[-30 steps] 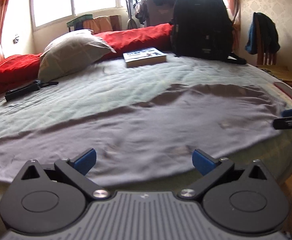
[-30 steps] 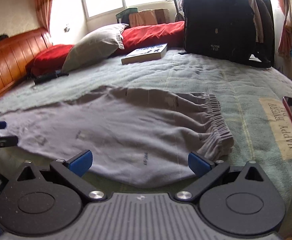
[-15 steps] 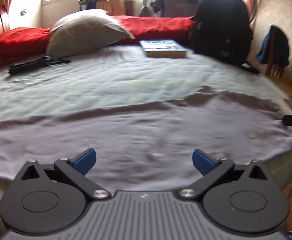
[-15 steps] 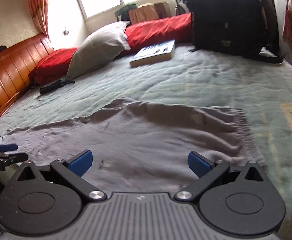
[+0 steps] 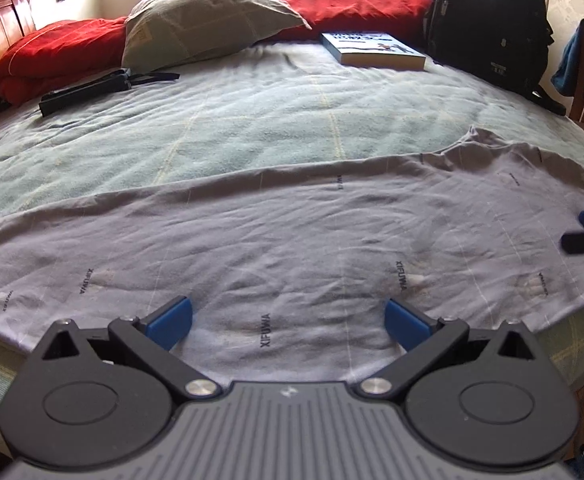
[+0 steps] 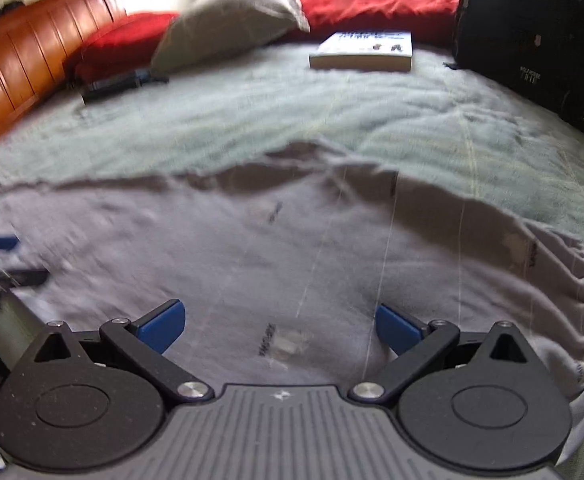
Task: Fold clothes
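Trousers (image 5: 292, 240): grey, spread flat on the bed (image 5: 252, 128) near its front edge; elastic waistband (image 6: 583, 304) toward the backpack side.
Print on trousers: "XIFUWA", repeated across the cloth.
Backpack (image 6: 531, 28): black, behind the trousers; small white label, unreadable.
Book (image 5: 371, 50): beyond the trousers, cover text too small.
Left tongs (image 5: 288, 322): blue pads wide apart, empty, over the trousers' near hem.
Right tongs (image 6: 280, 326): spread open, empty, above the trousers.
Change: both tongs lower and closer to the trousers than a second ago.

Trousers (image 5: 292, 232) spread across the blanket's (image 5: 252, 128) near edge, book (image 5: 373, 50) and pillow (image 5: 208, 20) behind, backpack (image 5: 487, 20) right of book
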`<state>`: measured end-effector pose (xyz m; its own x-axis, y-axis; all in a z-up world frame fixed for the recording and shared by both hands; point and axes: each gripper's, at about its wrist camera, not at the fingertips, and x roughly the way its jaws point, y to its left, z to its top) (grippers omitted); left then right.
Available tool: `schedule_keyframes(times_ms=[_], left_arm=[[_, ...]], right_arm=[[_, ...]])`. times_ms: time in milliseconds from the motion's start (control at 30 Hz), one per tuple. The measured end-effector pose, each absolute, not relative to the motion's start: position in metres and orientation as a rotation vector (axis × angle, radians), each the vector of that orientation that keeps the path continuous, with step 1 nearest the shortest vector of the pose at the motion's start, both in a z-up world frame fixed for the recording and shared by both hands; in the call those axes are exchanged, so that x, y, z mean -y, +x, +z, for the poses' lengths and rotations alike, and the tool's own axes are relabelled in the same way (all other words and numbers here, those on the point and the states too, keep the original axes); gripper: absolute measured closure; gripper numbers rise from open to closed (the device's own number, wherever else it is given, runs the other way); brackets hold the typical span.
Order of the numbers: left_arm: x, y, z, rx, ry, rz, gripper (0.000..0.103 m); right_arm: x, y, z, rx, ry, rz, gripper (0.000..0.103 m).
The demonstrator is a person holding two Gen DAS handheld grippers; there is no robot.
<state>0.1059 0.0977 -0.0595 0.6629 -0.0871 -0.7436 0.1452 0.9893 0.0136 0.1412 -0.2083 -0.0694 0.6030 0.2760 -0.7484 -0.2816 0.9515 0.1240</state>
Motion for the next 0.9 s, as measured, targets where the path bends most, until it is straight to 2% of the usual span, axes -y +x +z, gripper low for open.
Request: schedule_keyframes(times_ms=[267, 367, 500, 733, 900], left_arm=[[-0.113, 0.112, -0.048, -0.767, 0.074, -0.134, 0.001], [-0.134, 0.116, -0.058, -0.808, 0.02, -0.125, 0.001], [-0.17, 0.1, -0.049, -0.742, -0.063, -0.145, 0.001], [-0.281, 0.077, -0.036, -0.671, -0.222, 0.056, 0.001], [-0.352, 0.061, -0.055, -0.633, -0.508, 0.092, 0.001]], right_arm=[[0.2, 0.137, -0.07, -0.858, -0.062, 0.289, 0.0], [0.201, 0.136, -0.064, -0.849, -0.041, 0.288, 0.0], [0.199, 0.131, -0.048, -0.79, 0.006, 0.337, 0.0], [0.178, 0.125, -0.024, -0.701, 0.086, 0.519, 0.0], [0.158, 0.127, -0.022, -0.698, 0.077, 0.562, 0.0]])
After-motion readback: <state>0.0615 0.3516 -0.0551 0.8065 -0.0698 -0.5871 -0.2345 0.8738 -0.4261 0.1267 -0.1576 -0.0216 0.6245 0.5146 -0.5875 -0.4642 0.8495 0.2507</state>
